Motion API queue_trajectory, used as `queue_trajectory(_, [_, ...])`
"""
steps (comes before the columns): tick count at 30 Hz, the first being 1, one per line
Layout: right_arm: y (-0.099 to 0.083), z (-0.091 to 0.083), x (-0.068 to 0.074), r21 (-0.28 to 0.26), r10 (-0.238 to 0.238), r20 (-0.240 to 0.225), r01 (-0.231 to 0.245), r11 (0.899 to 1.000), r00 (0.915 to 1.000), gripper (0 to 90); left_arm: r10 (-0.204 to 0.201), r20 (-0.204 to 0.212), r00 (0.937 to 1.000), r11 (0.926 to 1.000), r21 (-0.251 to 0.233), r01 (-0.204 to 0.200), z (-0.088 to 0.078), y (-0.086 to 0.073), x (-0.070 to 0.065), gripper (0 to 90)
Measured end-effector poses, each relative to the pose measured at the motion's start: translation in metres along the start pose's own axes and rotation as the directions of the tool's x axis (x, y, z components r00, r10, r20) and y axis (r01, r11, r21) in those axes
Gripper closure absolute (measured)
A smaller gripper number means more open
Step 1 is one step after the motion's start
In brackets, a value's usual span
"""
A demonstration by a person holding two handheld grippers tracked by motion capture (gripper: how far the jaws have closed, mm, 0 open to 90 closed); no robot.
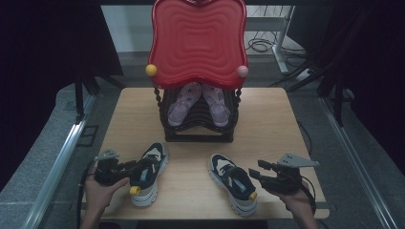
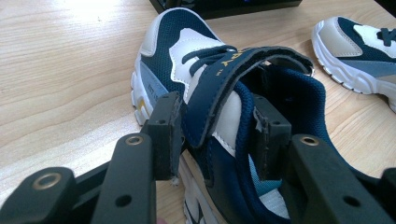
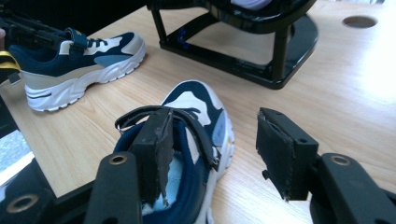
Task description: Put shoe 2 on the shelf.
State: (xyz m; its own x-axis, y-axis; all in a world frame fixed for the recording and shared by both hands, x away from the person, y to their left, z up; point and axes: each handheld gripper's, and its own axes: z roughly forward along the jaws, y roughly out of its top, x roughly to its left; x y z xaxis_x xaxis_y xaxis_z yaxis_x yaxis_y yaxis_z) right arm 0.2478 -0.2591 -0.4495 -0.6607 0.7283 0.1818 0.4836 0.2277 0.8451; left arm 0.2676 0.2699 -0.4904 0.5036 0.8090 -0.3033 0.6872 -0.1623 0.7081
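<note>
Left claw [image 2: 212, 135] half spread astride left shoe's [image 2: 210, 93] collar at 7 o'clock, seemingly touching. Right claw [image 3: 212, 154] spread wide, right shoe [image 3: 187, 154] released, 5 o'clock.

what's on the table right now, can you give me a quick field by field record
surface: light wooden table
left shoe: navy and white strap sneaker, near front left, toe pointing away
right shoe: matching navy and white sneaker, near front right
rack: black tiered shoe rack at the back middle, red wavy plastic tray on top
on rack: pair of pink sneakers
left gripper: jaws astride the left shoe's strap and collar, not clearly pressing
right gripper: open, one jaw inside the right shoe's opening
</note>
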Motion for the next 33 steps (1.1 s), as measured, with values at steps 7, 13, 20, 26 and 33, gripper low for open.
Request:
queue_trajectory(7, [0.008,0.026,0.005,0.086,-0.011,-0.034,0.014,0.996,0.9994,48.9,0.003,-0.001,1.0000,1.0000,0.004,-0.003,0.004,0.000,0.000,58.8])
queue_trajectory(13, [0.012,0.041,0.008,0.149,-0.036,-0.052,0.043,0.988,0.9980,49.5,0.001,0.002,1.0000,1.0000,0.003,-0.001,0.004,0.000,0.000,58.6])
queue_trajectory(20, [0.006,0.042,0.007,0.202,-0.048,-0.052,0.058,0.978,0.9975,51.8,0.001,0.002,1.0000,1.0000,0.002,-0.001,0.005,0.000,0.000,58.3])
queue_trajectory(26, [0.007,0.050,0.005,0.251,-0.053,-0.069,0.069,0.966,0.9962,54.2,-0.001,-0.001,1.0000,1.0000,0.002,0.001,0.006,0.001,0.000,58.2])
queue_trajectory(33, [0.006,0.062,0.002,0.287,-0.031,-0.066,0.049,0.957,0.9973,63.9,0.002,-0.008,1.0000,1.0000,-0.007,-0.002,0.007,0.000,-0.001,60.4])
